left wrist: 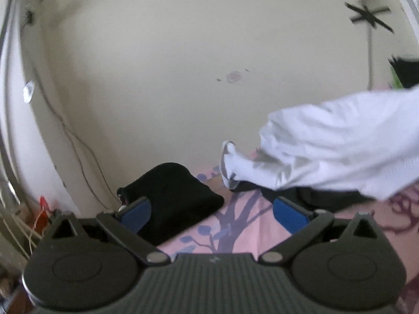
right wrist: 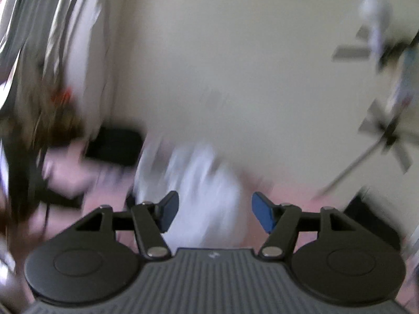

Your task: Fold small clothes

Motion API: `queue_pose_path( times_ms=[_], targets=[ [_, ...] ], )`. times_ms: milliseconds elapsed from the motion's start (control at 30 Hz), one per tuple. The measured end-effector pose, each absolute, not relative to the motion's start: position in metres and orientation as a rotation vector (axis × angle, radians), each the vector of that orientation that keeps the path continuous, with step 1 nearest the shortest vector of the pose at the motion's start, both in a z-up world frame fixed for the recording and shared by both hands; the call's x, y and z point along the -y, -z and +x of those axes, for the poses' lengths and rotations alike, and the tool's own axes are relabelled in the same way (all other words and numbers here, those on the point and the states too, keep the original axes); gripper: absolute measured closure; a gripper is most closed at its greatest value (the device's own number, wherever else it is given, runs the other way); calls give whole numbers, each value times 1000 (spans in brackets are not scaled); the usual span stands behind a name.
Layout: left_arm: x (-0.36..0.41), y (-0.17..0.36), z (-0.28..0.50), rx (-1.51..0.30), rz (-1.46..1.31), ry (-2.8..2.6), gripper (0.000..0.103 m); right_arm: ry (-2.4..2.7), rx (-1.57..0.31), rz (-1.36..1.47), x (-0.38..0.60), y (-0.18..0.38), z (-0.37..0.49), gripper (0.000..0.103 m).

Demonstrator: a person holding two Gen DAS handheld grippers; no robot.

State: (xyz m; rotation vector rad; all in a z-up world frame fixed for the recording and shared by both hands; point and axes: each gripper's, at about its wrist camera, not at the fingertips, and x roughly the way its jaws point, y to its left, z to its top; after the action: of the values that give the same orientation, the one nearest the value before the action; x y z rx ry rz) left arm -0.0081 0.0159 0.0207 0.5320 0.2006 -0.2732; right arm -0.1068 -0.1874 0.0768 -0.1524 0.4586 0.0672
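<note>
Each camera low behind its own fingers, close over the pink bedsheet (left wrist: 243,225), facing the cream wall (left wrist: 162,65), both sharing the white garment (left wrist: 340,151), right view blurred

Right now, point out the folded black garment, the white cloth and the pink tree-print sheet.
Folded black garment (left wrist: 178,196): left wrist view, its top face.
White cloth (left wrist: 340,146): left wrist view, mid-fabric.
Pink tree-print sheet (left wrist: 251,225): left wrist view, bare patch.
</note>
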Motion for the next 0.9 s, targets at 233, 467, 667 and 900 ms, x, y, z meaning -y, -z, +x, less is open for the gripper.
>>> queue_pose_path(
  times_ms=[233,467,667,900],
  targets=[
    [-9,-10,-29,-62,625,251,0,-172,-565,-410,138,26,-91,61],
    [8,0,-50,103,766,350,0,-171,-545,-189,164,-6,-29,103],
    [37,-8,-35,23,795,455,0,-149,-375,152,225,-69,-44,103],
    [90,-3,-6,0,871,493,7,-118,-334,142,234,-84,-54,103]
  ],
)
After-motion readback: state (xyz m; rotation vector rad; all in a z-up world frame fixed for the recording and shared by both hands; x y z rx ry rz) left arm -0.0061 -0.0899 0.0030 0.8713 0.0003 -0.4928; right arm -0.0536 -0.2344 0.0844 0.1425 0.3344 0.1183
